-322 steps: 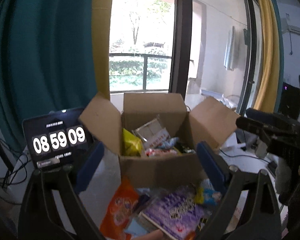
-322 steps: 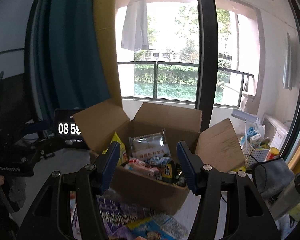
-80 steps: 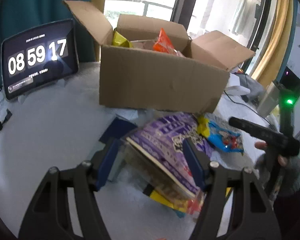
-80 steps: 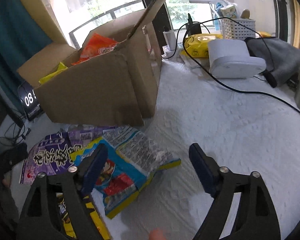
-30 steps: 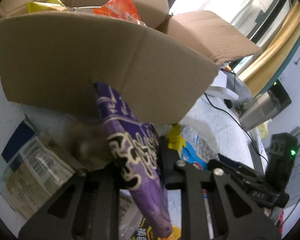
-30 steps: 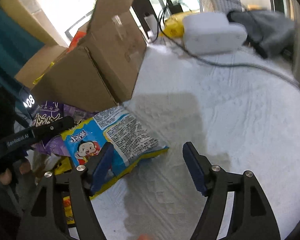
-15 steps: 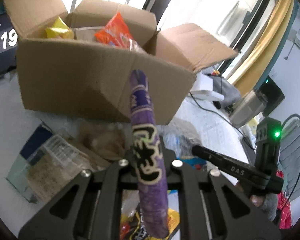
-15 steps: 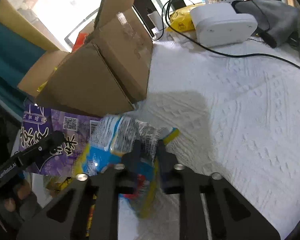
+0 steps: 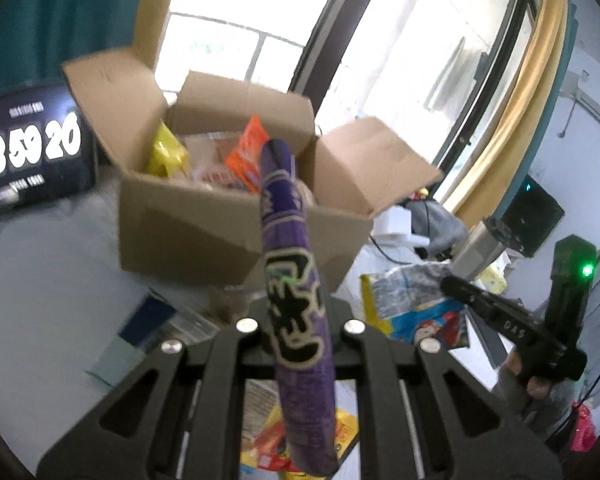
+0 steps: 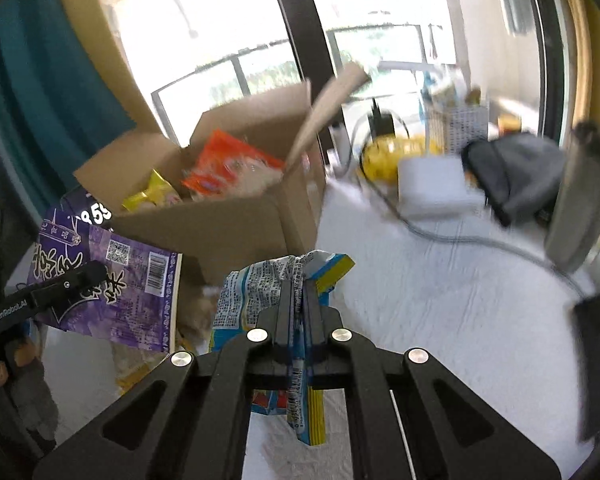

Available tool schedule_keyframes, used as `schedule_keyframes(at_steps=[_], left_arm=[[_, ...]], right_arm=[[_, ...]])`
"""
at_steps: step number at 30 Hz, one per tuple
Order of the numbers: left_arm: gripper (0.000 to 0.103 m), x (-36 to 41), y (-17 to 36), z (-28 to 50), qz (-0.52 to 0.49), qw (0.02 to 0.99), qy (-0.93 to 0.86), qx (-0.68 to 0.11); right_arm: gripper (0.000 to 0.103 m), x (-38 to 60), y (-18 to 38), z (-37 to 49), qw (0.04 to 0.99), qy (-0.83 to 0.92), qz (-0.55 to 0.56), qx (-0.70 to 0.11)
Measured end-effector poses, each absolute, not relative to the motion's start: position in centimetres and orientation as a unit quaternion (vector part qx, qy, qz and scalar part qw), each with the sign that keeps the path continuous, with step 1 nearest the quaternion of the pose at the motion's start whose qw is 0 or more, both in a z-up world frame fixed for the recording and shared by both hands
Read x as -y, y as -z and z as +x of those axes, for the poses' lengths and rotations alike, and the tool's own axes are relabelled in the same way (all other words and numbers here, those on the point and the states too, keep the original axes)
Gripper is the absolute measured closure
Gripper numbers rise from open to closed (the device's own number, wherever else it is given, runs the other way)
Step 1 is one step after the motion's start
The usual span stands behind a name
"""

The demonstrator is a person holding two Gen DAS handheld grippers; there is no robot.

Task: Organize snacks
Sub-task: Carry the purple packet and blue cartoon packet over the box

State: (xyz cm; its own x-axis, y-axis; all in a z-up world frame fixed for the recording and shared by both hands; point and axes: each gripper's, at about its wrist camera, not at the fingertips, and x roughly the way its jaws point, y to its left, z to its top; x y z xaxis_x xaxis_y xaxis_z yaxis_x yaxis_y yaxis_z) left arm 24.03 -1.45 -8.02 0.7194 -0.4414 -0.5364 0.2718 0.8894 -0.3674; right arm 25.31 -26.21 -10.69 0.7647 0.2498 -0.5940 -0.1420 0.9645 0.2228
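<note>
Now both packets are held clear of the table. The purple snack bag (image 9: 296,312) is clamped edge-on in the left gripper (image 9: 296,322), its jaws closed narrow on it, with the upper end raised level with the opening of the cardboard box (image 9: 204,224). The blue snack packet (image 10: 296,320) is pinched between the closed jaws of the right gripper (image 10: 298,320) and hangs crumpled above the white table (image 10: 440,320), just beside the box front. Half a second ago both packets were gripped lower, near the box base; a second ago the right jaws stood wide over the blue packet. Transfer into the box is judged to be the step in hand. Loose packets (image 9: 268,432) remain on the table.
</note>
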Motion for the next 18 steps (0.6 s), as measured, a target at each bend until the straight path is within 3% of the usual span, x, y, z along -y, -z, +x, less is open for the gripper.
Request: schedule_keyframes(at_steps=[18], left_arm=[[0.091,-3.3,-1.0,26.3,-0.080,0.962,0.137,-0.221]], right_arm=[[0.099,22.4,1.5,28.2,0.966,-0.128,0.017,-0.222]])
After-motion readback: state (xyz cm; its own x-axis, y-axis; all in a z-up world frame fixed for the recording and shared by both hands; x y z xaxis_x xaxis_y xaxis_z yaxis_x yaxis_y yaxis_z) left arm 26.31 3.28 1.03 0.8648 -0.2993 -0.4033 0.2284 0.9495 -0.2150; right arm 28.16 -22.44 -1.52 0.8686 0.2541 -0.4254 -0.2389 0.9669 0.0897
